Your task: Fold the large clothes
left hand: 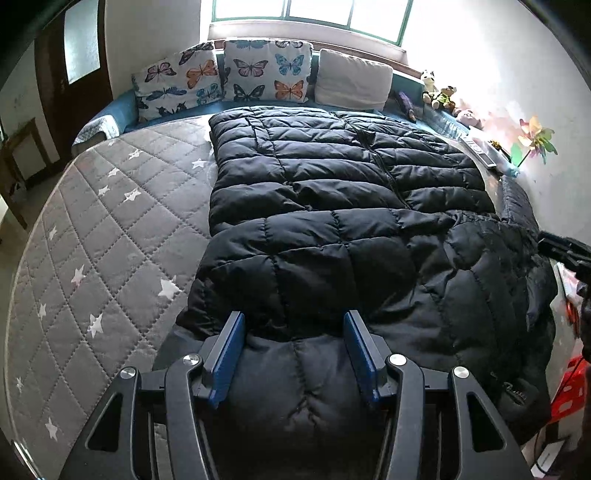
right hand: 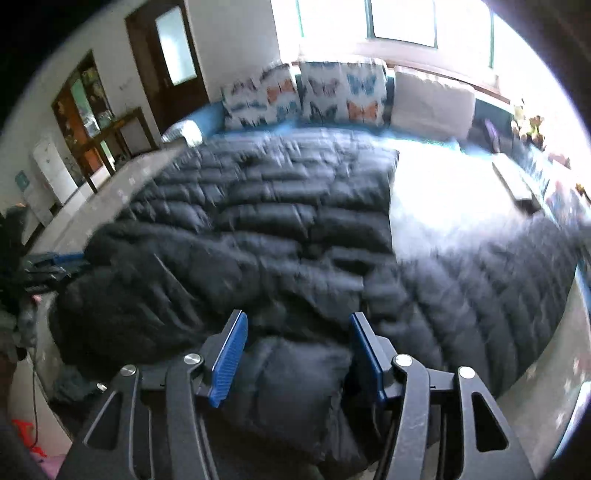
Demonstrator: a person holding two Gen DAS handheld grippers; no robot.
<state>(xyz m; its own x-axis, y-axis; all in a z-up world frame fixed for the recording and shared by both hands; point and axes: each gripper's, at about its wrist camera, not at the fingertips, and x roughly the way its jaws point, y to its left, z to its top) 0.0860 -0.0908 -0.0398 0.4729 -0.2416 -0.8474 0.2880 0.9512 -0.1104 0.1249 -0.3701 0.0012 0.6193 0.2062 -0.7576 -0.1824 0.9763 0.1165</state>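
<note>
On the bed: a black puffer jacket (left hand: 332, 206) lies spread on a grey quilted mattress (left hand: 92, 229) with white stars.
Far left: a dark wooden door (left hand: 74, 66) stands beyond the mattress.
Headboard side: two butterfly cushions (left hand: 266, 70) and a plain beige cushion (left hand: 352, 79) lean under the window (left hand: 314, 11).
Left gripper (left hand: 293, 321): its blue pads bracket a padded fold at the jacket's near edge and press into it; gripping the jacket.
Right gripper (right hand: 299, 325): blurred; a bunched part of the jacket sits between its blue pads, and I cannot tell whether they pinch it.
Right side: soft toys (left hand: 439, 94) and a paper pinwheel (left hand: 535, 140) stand by the wall.
</note>
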